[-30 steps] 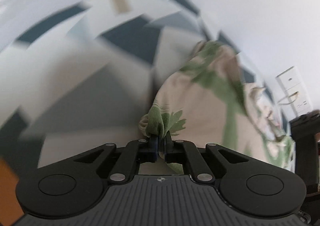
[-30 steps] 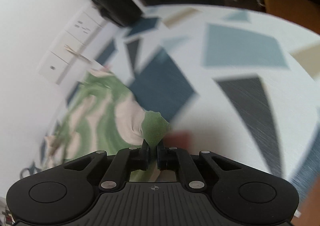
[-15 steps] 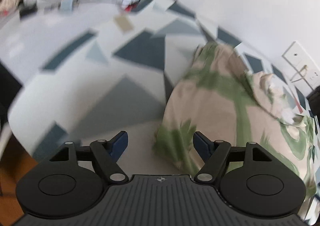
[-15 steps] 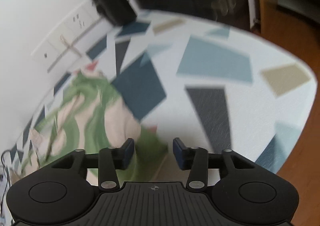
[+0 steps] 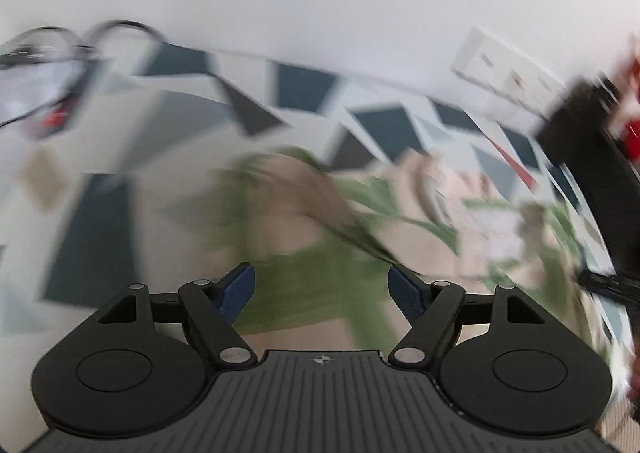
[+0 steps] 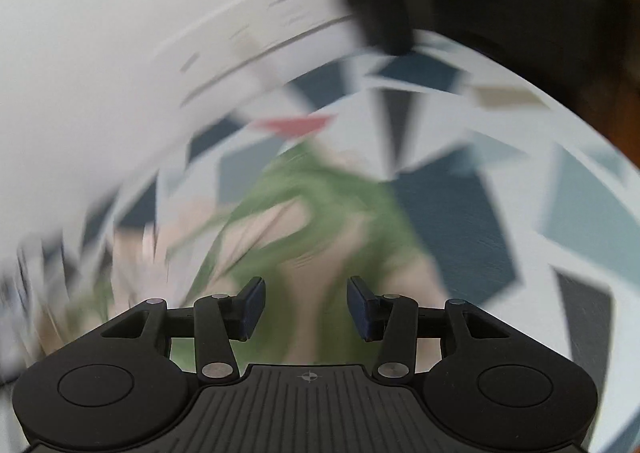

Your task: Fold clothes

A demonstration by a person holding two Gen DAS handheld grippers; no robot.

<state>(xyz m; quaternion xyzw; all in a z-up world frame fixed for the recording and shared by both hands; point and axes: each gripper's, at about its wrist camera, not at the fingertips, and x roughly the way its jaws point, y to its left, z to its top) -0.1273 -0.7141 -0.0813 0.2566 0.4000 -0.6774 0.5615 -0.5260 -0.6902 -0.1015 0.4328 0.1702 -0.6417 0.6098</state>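
Motion-smeared garment (image 5: 320, 237), print unreadable; wall sockets (image 5: 508, 73) above it streaked; dark object (image 6: 380, 5) beyond garment unidentifiable, cut off.

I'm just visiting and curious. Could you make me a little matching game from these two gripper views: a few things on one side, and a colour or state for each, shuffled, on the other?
Things:
1. left gripper
2. garment
3. tablecloth
4. wall sockets

Descriptions:
A. white, with blue and grey angular patches
B. beige with green leaf print, lying on the table
C. jaws apart, nothing between the pads
D. white plates on the wall behind the table

Pairs: 1-C, 2-B, 3-A, 4-D
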